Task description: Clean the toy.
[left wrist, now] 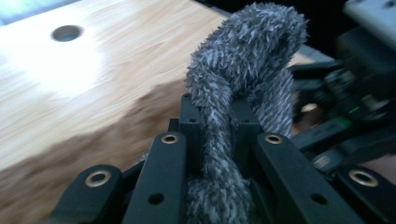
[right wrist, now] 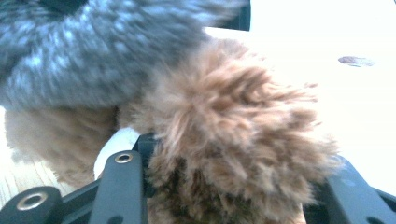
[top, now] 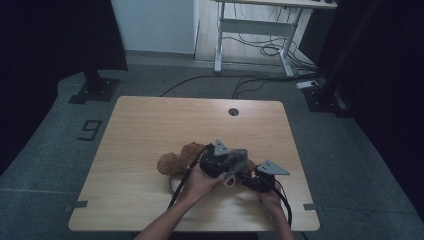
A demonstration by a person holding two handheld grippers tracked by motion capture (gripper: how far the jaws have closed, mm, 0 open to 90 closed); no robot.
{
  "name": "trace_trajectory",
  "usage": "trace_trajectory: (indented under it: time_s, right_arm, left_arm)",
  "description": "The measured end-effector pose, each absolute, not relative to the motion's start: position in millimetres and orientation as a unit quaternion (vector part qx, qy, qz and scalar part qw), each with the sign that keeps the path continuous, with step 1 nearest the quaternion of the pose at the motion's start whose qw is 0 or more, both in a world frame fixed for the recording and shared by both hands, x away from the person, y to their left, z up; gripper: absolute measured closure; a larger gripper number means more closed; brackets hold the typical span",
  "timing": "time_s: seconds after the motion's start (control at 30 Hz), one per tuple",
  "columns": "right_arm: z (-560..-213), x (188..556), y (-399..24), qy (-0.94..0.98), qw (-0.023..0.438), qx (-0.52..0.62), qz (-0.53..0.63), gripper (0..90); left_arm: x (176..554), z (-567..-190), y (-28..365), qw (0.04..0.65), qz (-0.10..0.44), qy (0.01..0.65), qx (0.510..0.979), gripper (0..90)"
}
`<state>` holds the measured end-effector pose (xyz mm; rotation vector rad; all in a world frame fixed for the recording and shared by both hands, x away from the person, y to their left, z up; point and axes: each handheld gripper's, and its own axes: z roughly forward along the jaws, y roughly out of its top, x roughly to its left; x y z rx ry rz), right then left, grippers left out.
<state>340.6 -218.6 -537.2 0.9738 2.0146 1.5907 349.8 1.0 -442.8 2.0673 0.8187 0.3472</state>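
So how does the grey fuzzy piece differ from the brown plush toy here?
The grey fuzzy piece is grey-and-white flecked; the brown plush toy is tan with shaggier fur. The grey piece is a narrow strip, looped and lifted, pinched in the shut left tool; the plush toy is bulkier, lies on the table, and sits between the right tool's jaws. Both are soft and furry.

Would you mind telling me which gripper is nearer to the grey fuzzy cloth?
Left. The left gripper is clamped on the grey fuzzy cloth; the right gripper grips the brown teddy bear just beside it.
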Motion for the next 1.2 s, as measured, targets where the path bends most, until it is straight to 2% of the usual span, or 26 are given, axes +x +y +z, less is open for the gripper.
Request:
trace_trajectory:
  time_s: [0.17,0.27,0.37,0.47,0.73,0.87,1.2]
  right_arm:
    - [-537.6,339.7,-219.0,0.721,0.196,0.343,0.57,49.4]
    - [-538.0,339.8,-220.3,0.719,0.197,0.343,0.571,49.3]
    - [-538.3,340.2,-220.7,0.719,0.195,0.344,0.572,49.2]
    - [-537.9,340.1,-219.4,0.718,0.196,0.346,0.571,49.2]
    - [-538.5,339.2,-219.4,0.716,0.197,0.348,0.572,49.2]
    - [-538.6,339.3,-219.5,0.715,0.197,0.348,0.573,49.2]
    - [-538.5,339.2,-219.5,0.715,0.195,0.348,0.574,49.1]
  left_arm:
    - [352.8,-443.9,48.9,0.448,0.138,0.367,0.803,78.7]
    - [350.2,-448.9,79.0,0.443,0.155,0.39,0.793,78.7]
    - [351.3,-463.0,108.3,0.458,0.124,0.418,0.775,78.6]
    - [348.7,-467.3,126.4,0.461,0.127,0.43,0.766,78.6]
    - [343.5,-476.0,155.2,0.445,0.146,0.451,0.759,78.4]
    - [343.3,-483.1,170.4,0.444,0.139,0.468,0.752,78.3]
    - [344.1,-480.6,182.2,0.435,0.15,0.479,0.747,77.8]
